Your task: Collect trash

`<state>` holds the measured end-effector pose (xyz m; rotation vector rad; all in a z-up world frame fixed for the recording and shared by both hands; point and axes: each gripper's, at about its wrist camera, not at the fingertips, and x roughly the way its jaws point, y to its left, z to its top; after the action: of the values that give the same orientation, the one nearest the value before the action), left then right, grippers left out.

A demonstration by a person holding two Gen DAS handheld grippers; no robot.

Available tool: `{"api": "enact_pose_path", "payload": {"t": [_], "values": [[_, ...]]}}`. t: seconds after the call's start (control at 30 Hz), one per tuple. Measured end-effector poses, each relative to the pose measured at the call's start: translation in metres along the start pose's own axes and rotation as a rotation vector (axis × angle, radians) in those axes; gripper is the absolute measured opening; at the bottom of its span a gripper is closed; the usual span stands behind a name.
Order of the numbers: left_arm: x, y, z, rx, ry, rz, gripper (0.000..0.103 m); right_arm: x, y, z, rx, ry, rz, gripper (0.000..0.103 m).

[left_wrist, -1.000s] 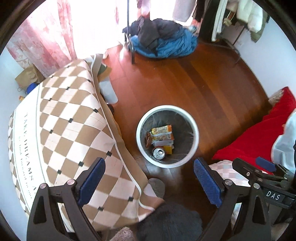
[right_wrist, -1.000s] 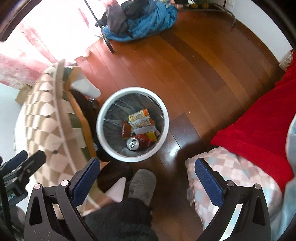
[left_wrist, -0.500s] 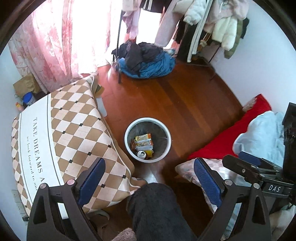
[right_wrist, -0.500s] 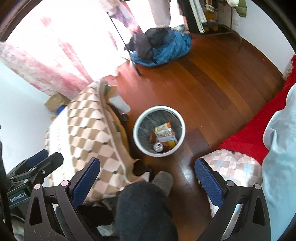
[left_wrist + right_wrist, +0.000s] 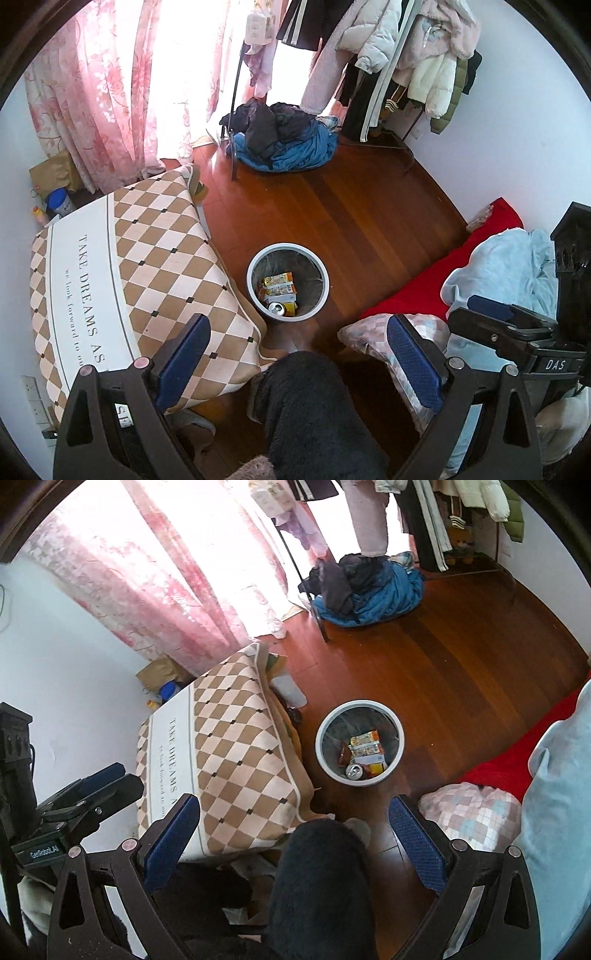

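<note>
A round white-rimmed trash bin stands on the wooden floor far below both grippers. Inside lie snack wrappers and a drink can. My left gripper is open, high above the floor, with nothing between its blue pads. My right gripper is open too and holds nothing. The right gripper shows at the right edge of the left wrist view, and the left one at the left edge of the right wrist view.
A low table under a checkered cloth stands left of the bin. A person's dark fuzzy leg fills the lower middle. Red bedding, a checkered pillow, a clothes pile and a coat rack ring the floor.
Both grippers have risen well away from the bin, which now looks much smaller. More of the room, the curtains and the coat rack have come into view. Both stay open.
</note>
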<state>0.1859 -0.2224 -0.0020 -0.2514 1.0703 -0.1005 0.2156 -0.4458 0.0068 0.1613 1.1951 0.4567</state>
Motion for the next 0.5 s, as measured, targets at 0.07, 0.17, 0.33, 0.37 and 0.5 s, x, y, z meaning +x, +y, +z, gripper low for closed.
{"api": "enact_pose_path", "payload": {"t": [0.07, 0.17, 0.33, 0.37, 0.5], "values": [[-0.0018, 0.0027, -0.0015, -0.007, 0.0, -0.003, 0.098, -0.0034, 0.0044, -0.0006, -0.015, 0.001, 0.0, 0.103], [-0.0041, 0.0054, -0.0031, -0.013, -0.002, 0.0, 0.098, -0.0022, 0.009, -0.001, -0.026, 0.008, -0.001, 0.103], [-0.0061, 0.0066, -0.0055, -0.013, -0.009, 0.008, 0.098, -0.0001, 0.0108, -0.0011, -0.037, 0.021, -0.011, 0.103], [-0.0059, 0.0069, -0.0062, -0.009, -0.009, 0.009, 0.098, -0.0005, 0.0109, -0.0008, -0.038, 0.023, -0.011, 0.103], [-0.0054, 0.006, -0.0069, -0.007, -0.006, 0.002, 0.103, 0.0002, 0.0124, -0.0009, -0.042, 0.026, -0.014, 0.103]]}}
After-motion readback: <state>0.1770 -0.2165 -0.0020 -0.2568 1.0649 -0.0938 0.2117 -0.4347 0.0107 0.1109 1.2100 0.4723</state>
